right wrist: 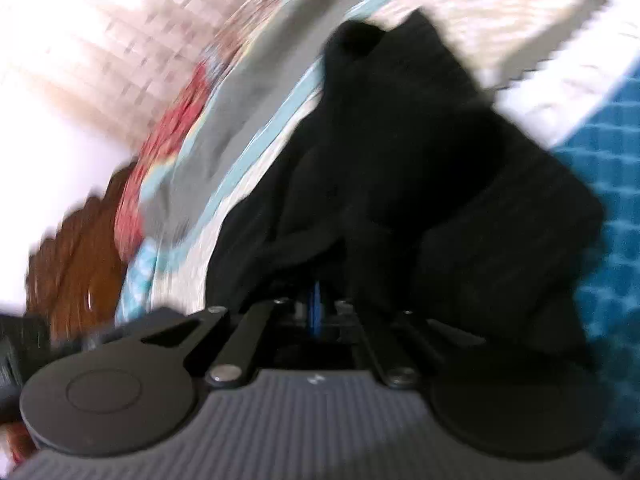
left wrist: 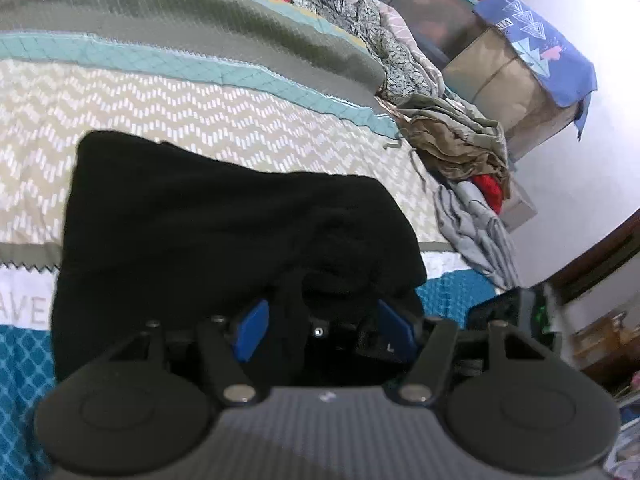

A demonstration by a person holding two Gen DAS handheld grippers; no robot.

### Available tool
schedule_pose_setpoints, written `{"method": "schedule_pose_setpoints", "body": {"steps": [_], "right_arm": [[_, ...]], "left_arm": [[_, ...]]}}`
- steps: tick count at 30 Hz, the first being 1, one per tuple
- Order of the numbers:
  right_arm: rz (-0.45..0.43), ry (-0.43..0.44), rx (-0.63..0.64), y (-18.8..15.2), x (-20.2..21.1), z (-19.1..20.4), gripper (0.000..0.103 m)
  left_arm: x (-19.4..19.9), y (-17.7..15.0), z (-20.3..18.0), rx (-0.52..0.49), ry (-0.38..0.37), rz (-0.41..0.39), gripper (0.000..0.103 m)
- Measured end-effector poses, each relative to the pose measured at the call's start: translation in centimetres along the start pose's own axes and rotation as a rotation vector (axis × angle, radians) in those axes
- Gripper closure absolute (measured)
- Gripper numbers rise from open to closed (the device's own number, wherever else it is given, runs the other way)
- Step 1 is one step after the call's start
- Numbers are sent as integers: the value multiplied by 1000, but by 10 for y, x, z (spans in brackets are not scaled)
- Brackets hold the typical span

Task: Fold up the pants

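Black pants (left wrist: 200,220) lie bunched on a patterned bedspread (left wrist: 160,100). In the left wrist view my left gripper (left wrist: 322,320) is at the near edge of the pants. Its blue pads (left wrist: 252,330) stand well apart, a loose fold of black cloth hangs between them, and a gap still shows beside that fold. The right wrist view is blurred. There the pants (right wrist: 440,160) rise in a heap, and their folds gather at my right gripper (right wrist: 316,300), whose blue pads are pressed together on the cloth.
A pile of tan and red clothes (left wrist: 456,148) and a grey garment (left wrist: 476,232) lie at the bed's right edge. Behind them is a cardboard box (left wrist: 496,76) under a blue cloth (left wrist: 536,40). A brown wooden headboard (right wrist: 80,260) shows at the left.
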State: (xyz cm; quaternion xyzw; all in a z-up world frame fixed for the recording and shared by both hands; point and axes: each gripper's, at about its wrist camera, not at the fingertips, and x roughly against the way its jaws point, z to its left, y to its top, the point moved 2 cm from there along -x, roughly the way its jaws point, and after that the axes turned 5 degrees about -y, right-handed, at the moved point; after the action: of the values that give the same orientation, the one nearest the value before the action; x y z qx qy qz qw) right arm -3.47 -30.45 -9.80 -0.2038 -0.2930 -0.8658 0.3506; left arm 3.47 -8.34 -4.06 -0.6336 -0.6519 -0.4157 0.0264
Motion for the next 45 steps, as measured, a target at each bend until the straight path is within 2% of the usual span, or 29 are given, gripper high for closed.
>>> {"method": "schedule_pose_setpoints", "body": {"steps": [2,6,9,10,11,13,15,17,19,21,22,24,25,28,30,33,36,38,41,42,43,45], "right_arm": [[-16,20,-59,7,2,-14,103],[-115,44,-219,6,25,-37,103],[-127,94,-289,3,28,-46,103],[-151,139,-344,5,33,-51,102],[-181,217,-421,4,38,-60,99],[-217,348,-552,5,44,-75,99],[-229,412,-613,6,49,-86,99],[-252,415,-636,3,56,-96,99],[-247,384,-646,0,59,-101,99],[-235,353,-652,-6,64,-106,100],[-232,338,-636,-9,64,-105,100],[-208,249,-556,-9,63,-90,100],[-203,217,-517,-7,66,-86,100],[-189,119,-415,-15,82,-80,97],[-219,68,-325,-20,98,-65,97],[-247,81,-168,-16,101,-32,97],[-227,62,-84,3,72,-1,96],[-194,47,-56,13,48,10,96],[-113,14,46,4,16,22,96],[-84,-13,85,0,7,23,96],[-79,-50,112,-3,6,22,97],[-123,-151,142,-3,9,8,103]], "left_arm": [[1,2,4,40,-2,-19,44],[5,12,14,118,-40,-62,46],[2,20,19,190,-103,-60,51],[-1,21,18,190,-104,-52,51],[-5,20,16,182,-99,-40,51],[-15,14,12,153,-88,-6,51],[-28,5,10,119,-52,39,52],[-39,-6,10,73,9,82,64],[-51,-15,4,-59,106,107,68],[-56,-21,-4,-159,162,107,68],[-57,-22,-8,-183,179,109,68],[-56,-22,-15,-212,196,115,67],[-52,-22,-16,-214,191,114,62],[-30,-20,-21,-200,131,88,49],[-10,-20,-19,-173,74,33,48],[11,-11,-4,-45,-25,-43,49],[18,-3,22,156,-74,-88,51],[24,-3,37,225,-68,-108,52],[18,-5,50,214,22,-83,55],[14,-7,53,213,29,-71,57],[10,-9,55,213,29,-62,60],[6,-12,58,207,31,-40,66]]}}
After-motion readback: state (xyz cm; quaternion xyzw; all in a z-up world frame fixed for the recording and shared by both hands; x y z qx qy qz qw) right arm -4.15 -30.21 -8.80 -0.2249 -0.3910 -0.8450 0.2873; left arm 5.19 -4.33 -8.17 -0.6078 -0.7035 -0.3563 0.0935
